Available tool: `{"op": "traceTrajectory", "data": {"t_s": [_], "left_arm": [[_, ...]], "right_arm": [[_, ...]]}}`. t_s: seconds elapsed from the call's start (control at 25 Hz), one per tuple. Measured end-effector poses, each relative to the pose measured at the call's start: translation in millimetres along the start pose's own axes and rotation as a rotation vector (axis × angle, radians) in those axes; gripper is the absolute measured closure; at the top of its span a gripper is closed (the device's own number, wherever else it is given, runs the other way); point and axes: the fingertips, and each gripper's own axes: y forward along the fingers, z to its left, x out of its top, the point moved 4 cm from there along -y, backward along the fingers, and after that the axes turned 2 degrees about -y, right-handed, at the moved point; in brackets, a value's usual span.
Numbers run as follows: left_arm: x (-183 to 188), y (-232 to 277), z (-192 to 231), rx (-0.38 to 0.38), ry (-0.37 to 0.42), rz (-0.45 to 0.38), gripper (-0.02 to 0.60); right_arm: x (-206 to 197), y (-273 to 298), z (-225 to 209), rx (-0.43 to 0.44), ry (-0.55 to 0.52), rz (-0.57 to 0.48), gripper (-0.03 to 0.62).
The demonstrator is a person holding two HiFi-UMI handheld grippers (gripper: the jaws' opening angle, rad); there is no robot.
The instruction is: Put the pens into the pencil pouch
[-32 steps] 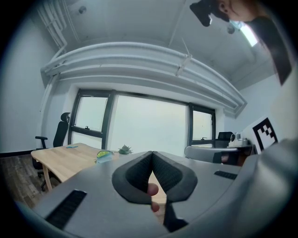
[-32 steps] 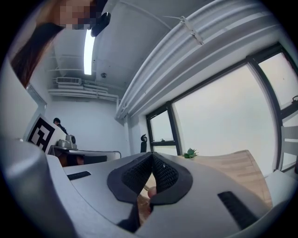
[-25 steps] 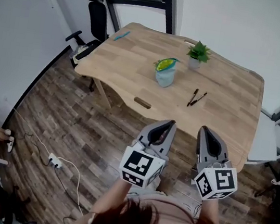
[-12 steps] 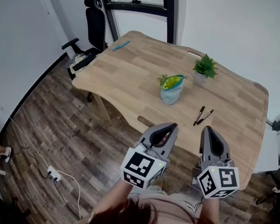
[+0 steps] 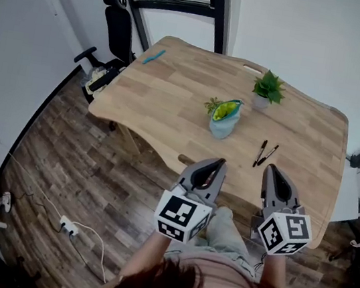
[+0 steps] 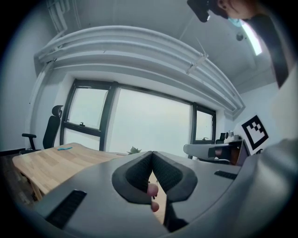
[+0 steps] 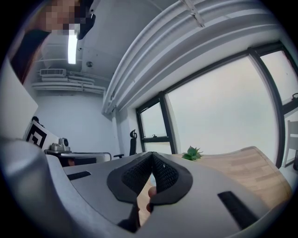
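Pens first: you've got two black ones lying close together in a narrow V on the near right part of the table, bare wood all round them. The pouch stands upright just to their left and a bit further in, with its mouth open and facing up, so it's an easy target. There's a little potted plant behind it and a small blue thing way off at the far left corner, too small for me to say if that's a pen too. Your right gripper is squeezed fully closed with nothing in it, and the left gripper looks the same, tips pressed together and empty. Both are held roughly level over the near edge of the table, short of everything. I'd say you're at the reach-in stage, so open the right one wide before you drop down, not on top of the pens. Take one pen at a time, pinch across the barrel near its middle, and come at the outer pen first so you don't roll its neighbour. That pouch looks soft and tippy to me, so maybe park the left gripper on its rim to steady it, then feed each pen in tip first.
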Motion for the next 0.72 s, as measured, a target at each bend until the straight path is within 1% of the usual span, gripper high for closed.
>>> {"op": "traceTrajectory", "data": {"t_s": [0.2, 0.44, 0.72], "left_arm": [[-4, 17, 19, 0.019, -0.007, 0.011, 0.580], [1, 47, 40, 0.015, 0.000, 0.015, 0.580], [9, 83, 74, 0.002, 0.011, 0.045, 0.580]], "right_arm": [[-1, 19, -18, -0.019, -0.013, -0.001, 0.594], [-5, 52, -39, -0.029, -0.027, 0.041, 0.594], [-5, 86, -61, -0.052, -0.065, 0.076, 0.594]]}}
